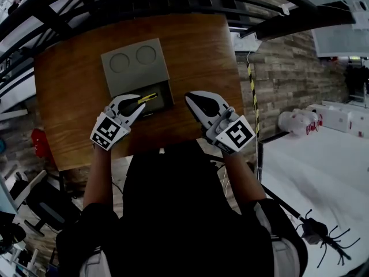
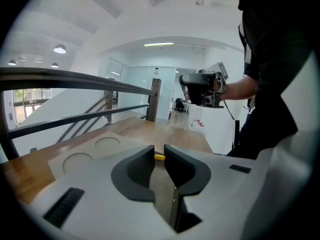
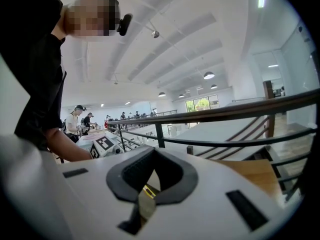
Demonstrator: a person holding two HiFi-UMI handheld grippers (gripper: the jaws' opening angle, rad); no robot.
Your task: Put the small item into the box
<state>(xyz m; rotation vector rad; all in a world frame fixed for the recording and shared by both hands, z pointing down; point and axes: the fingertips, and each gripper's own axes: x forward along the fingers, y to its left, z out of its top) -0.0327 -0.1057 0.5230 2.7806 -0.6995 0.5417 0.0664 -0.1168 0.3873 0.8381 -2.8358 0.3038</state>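
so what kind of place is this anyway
Probably a mezzanine in a big open workshop or lab: brown wooden table beside a dark metal railing, round ceiling lights, people at workbenches beyond.

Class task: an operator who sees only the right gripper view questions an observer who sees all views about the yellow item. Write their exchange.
Operator: Where is the yellow item?
Observer: Pinched at the tips of the left gripper.
Operator: And the grey box?
Observer: On the wooden table, its open compartment under the item.
Operator: Where is my right gripper?
Observer: Beside the box's right edge, over the table.
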